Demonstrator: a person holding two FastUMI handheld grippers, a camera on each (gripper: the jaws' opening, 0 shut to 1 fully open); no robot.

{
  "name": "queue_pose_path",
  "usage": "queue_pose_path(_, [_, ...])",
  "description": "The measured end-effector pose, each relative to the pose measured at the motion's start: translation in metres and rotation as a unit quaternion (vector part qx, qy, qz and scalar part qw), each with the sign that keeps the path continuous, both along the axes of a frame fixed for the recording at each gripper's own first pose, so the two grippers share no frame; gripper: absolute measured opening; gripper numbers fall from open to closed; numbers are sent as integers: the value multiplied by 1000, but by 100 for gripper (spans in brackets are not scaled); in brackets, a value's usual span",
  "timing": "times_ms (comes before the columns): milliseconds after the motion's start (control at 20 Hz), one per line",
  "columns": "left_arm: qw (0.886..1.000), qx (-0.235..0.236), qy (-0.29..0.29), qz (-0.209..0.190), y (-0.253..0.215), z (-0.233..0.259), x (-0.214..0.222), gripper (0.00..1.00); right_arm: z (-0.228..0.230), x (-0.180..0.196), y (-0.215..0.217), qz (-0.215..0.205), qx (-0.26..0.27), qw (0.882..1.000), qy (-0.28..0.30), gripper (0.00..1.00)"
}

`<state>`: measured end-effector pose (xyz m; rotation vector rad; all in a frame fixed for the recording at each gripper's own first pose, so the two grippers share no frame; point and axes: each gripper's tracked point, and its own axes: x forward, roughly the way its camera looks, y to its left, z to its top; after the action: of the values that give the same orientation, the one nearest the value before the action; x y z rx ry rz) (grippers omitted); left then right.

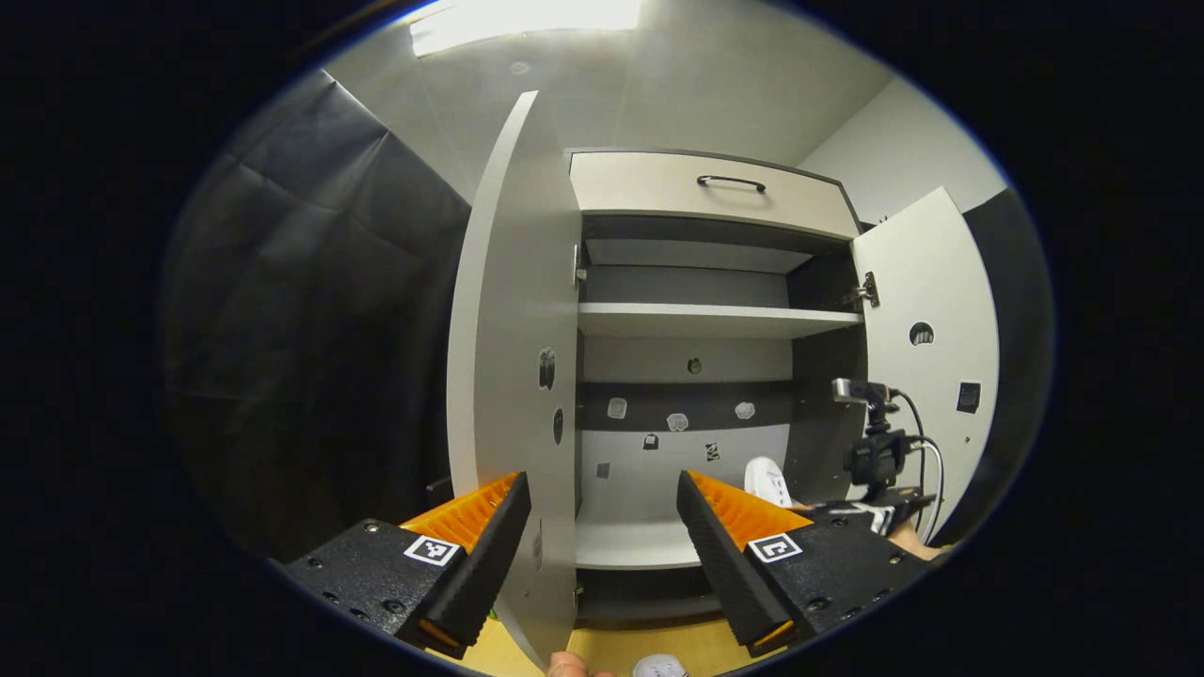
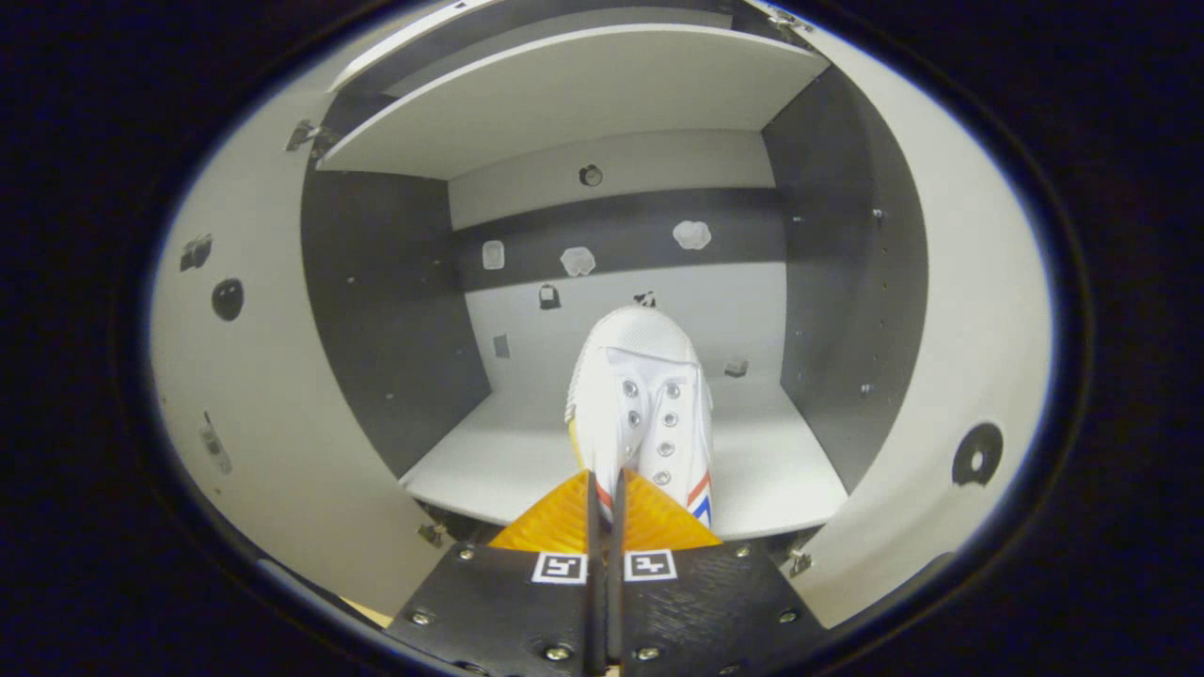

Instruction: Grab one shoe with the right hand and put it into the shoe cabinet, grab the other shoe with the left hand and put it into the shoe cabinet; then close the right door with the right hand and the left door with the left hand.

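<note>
1. Two doors of the shoe cabinet [image 1: 701,324] stand wide open, the left door [image 1: 503,376] and the right door [image 1: 926,348], so the shelves inside can be reached from the front.
2. The bottom shelf [image 2: 527,461] is the place where the shoes go; in the right gripper view it is white and lies just beyond the tongs.
3. The white shoe [image 2: 644,414] is held with its toe toward the back wall, its heel end at the front edge of the bottom shelf. I cannot tell if the sole rests on the shelf.
4. The right tongs [image 2: 605,494] are pressed nearly together and pinch the heel end of the white shoe, I judge to carry it in. In the left gripper view they are low in front of the right door.
5. The left tongs [image 1: 602,498] are spread and hold nothing; they wait in front of the cabinet.
6. The second shoe [image 1: 658,666] is a small white piece at the lower edge of the left gripper view, on the floor.
</note>
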<state>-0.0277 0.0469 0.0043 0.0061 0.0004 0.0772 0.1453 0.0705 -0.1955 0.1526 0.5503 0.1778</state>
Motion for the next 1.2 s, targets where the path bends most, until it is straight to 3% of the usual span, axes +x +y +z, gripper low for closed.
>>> queue_pose_path(250, [1000,4,2,8,1,-1,1,96,-28,72,-5,-21,-12,1000,17,0])
queue_pose_path(450, [1000,8,4,12,1,-2,2,96,-51,101,-6,-27,-11,999,45,0])
queue_pose_path(800, [1000,14,8,20,1,-3,3,96,-99,119,-1,-27,-26,994,101,0])
queue_pose_path(1100, [1000,16,8,25,2,-3,4,96,-113,117,13,-13,-48,993,105,1])
queue_pose_path(1150, [999,18,9,27,1,-4,3,96,-112,118,14,-11,-46,994,104,3])
queue_pose_path(1200, [999,20,9,28,1,-4,4,96,-107,115,15,-8,-38,994,102,12])
